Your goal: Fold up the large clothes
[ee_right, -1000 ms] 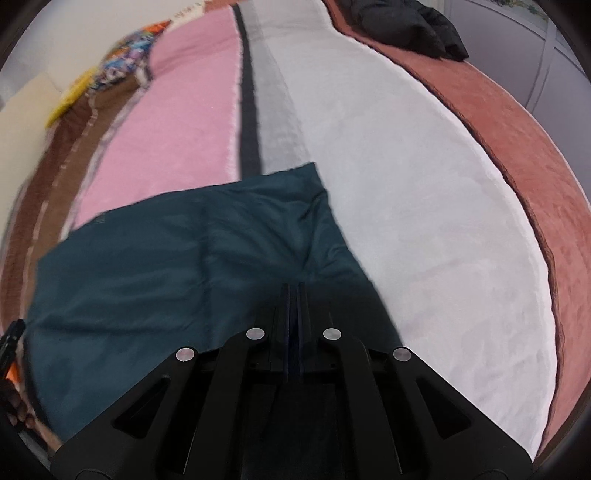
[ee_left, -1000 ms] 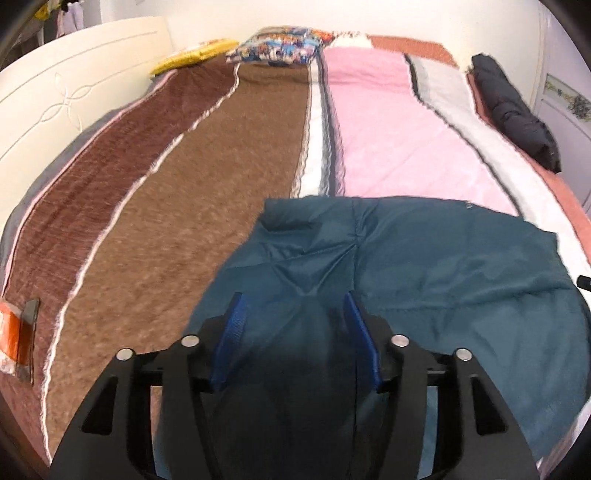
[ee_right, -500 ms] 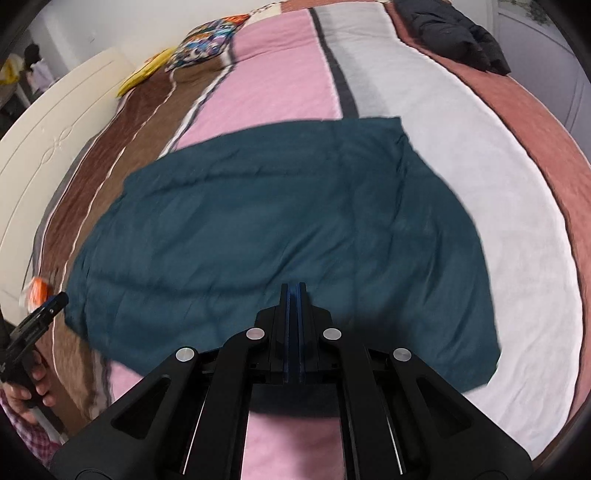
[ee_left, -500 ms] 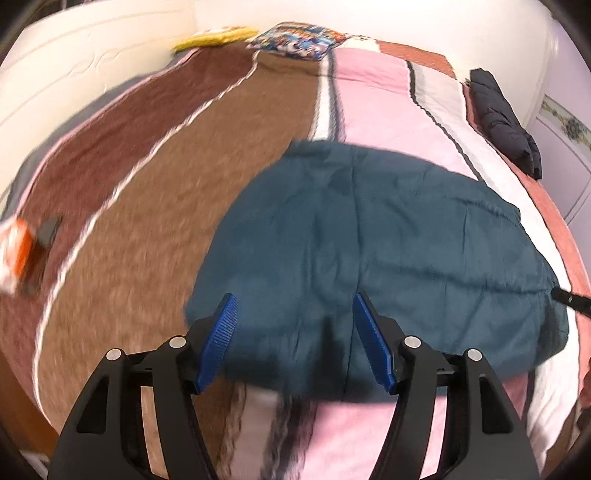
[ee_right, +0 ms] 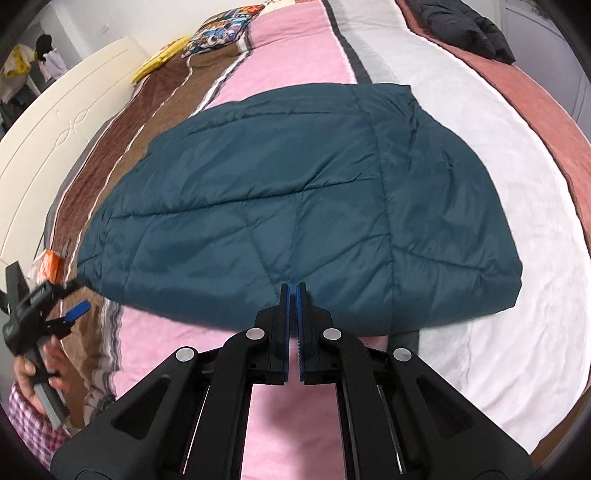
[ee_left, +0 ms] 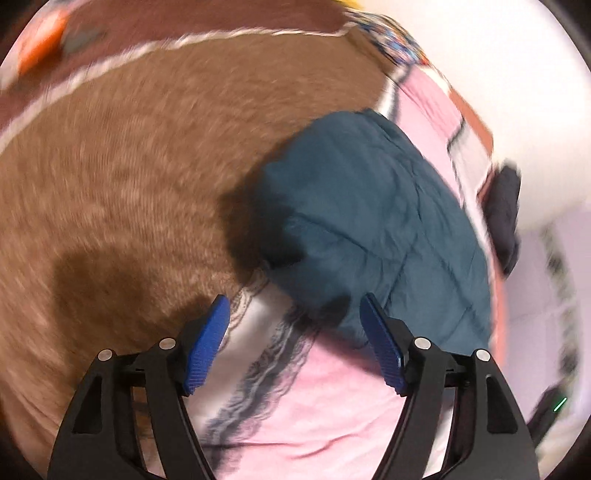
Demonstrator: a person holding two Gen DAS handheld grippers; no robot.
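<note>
Blue ribbed pads face each other across a wide gap on the left gripper [ee_left: 293, 306]: its jaws have just been opening, and nothing sits between them but the bedspread [ee_left: 122, 177] below. Seen from the right wrist, the tool is gripped in a hand [ee_right: 37, 373] at the picture's left edge, with a checked sleeve [ee_right: 27, 421] below, tilted down toward the bed just off the jacket's left corner. The right gripper [ee_right: 294, 291] points steeply down with its jaws pressed together on nothing, their tips over the near hem of the teal quilted jacket [ee_right: 295, 192]; whether they touch the fabric cannot be told.

The jacket lies flat and folded across the middle of the bed, spanning the brown, pink and white stripes, its near edge just ahead of both tools. The left wrist view is heavily smeared, so the jacket's near corner sits in shadow and an orange object [ee_left: 40, 44] at the top left cannot be identified; the right wrist view shows it only partly, past the left gripper.

A dark garment [ee_right: 465, 26] is bunched on the far right of the bed, cut off by the frame. A patterned pillow [ee_right: 221, 27] and a yellow pillow [ee_right: 162, 59] lie at the far end. A cream headboard [ee_right: 62, 122] runs along the left side.
</note>
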